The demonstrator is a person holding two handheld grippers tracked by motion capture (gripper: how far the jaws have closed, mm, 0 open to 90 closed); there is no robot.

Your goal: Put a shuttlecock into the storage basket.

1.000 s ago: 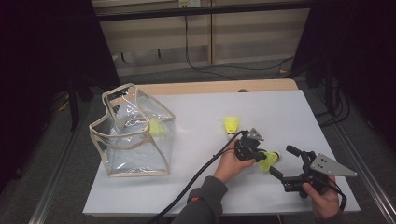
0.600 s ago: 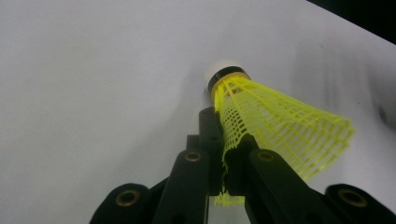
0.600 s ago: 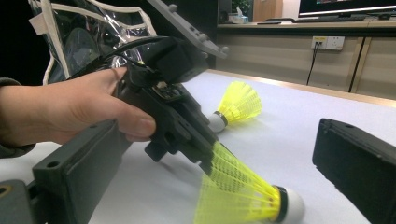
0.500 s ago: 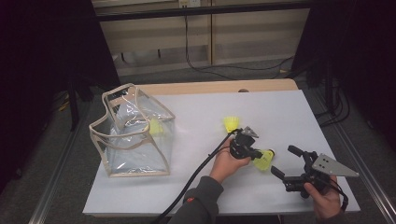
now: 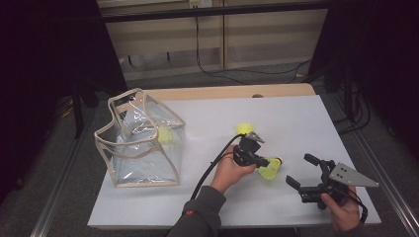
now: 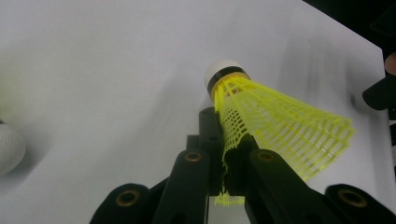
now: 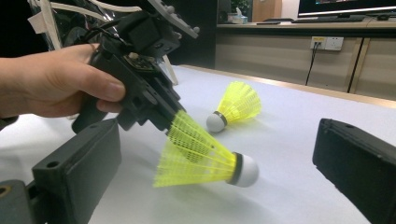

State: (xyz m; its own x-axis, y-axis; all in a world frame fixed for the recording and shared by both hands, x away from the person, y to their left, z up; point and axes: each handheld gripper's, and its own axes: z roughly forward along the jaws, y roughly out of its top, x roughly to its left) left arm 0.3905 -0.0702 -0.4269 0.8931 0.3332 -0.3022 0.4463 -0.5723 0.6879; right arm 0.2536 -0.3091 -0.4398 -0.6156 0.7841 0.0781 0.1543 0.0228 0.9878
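Shuttlecocks number three by my count, all yellow with white cork tips. One shuttlecock point(image 5: 270, 169) is pinched by its mesh skirt between the pressed-together jaws of my left hand-held gripper point(image 5: 260, 162), near the middle of the bench point(image 5: 296, 118); in the left gripper view the skirt edge is crushed between the two black jaws and the cork points away from me. In the right gripper view it looks held just clear of the bench top, cork tilted slightly down. My right hand-held gripper point(image 5: 302, 171) sits to the right and nearer, its two jaws spread wide with nothing between them, aimed leftward at the held shuttlecock. A second shuttlecock point(image 5: 243, 128) lies on its side on the bench just beyond the left gripper. The third shuttlecock point(image 5: 165, 134) rests inside the one clear bag point(image 5: 141, 140) with beige trim, which stands open on the left part of the bench, well apart from both grippers.
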